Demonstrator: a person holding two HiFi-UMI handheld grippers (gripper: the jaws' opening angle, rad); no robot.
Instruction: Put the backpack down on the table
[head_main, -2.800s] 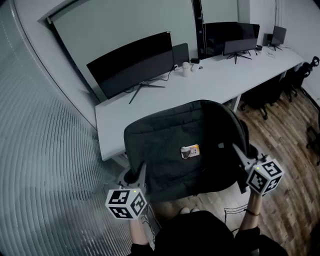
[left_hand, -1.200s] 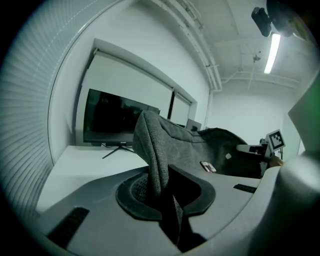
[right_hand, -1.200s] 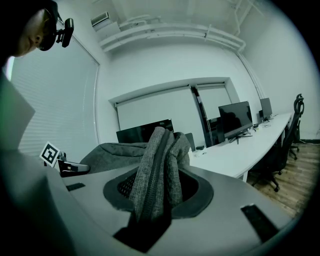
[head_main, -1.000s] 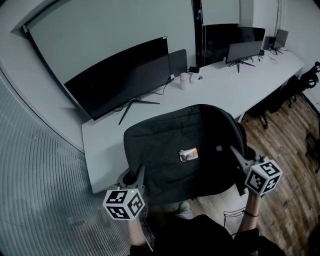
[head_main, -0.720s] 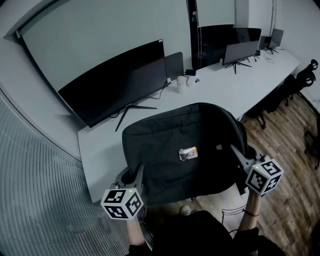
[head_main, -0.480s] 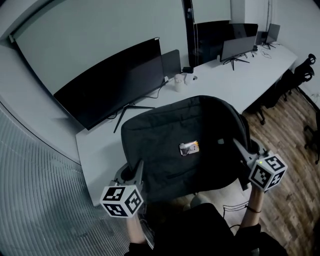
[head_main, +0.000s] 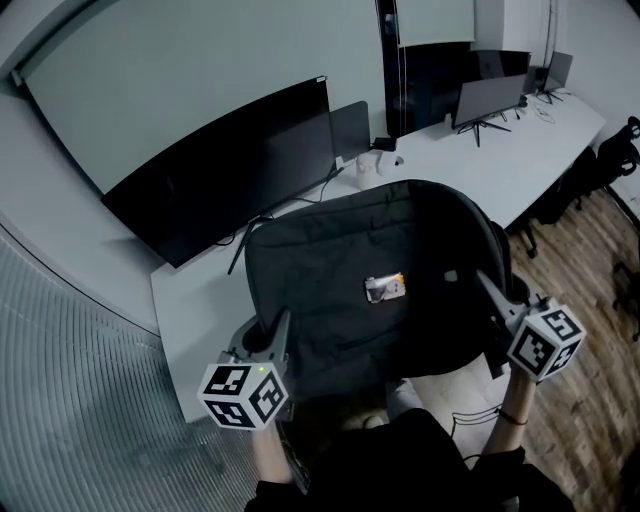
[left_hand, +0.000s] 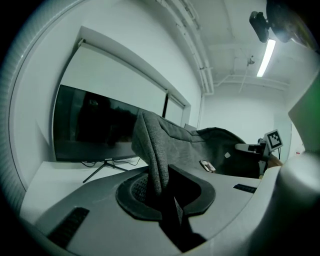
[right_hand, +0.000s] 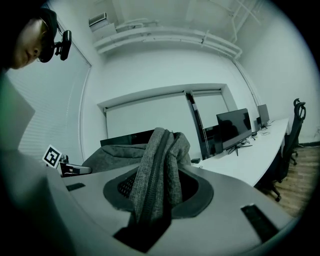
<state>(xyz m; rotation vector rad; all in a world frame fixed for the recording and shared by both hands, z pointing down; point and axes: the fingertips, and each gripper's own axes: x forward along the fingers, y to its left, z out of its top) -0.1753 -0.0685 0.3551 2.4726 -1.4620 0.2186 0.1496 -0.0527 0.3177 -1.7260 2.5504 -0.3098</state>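
- The person is holding the backpack (head_main: 370, 290) spread out flat between the two grippers. It is hanging in the air over the near edge of the table (head_main: 185, 300), not resting on it.
- The left gripper (head_main: 268, 338) is clamping a thin fold of grey fabric (left_hand: 150, 145) at the bag's near left corner. Its jaws are sitting almost together because only a thin layer lies between them.
- The right gripper (head_main: 492, 305) is pinching a thicker bunch of cloth with a zipper seam (right_hand: 152, 165) at the near right corner. Its jaws are standing wider apart, pressed onto the cloth.
- Gripping at two opposite corners is likely spreading the weight and stopping the bag from folding or swinging.
- The curved monitor (head_main: 225, 175) and some small white items (head_main: 365, 165) are standing at the back of the table. The bag therefore seems to be heading for the bare strip in front of them.
- The put-down is not yet done, and lowering the bag appears to be the remaining step.
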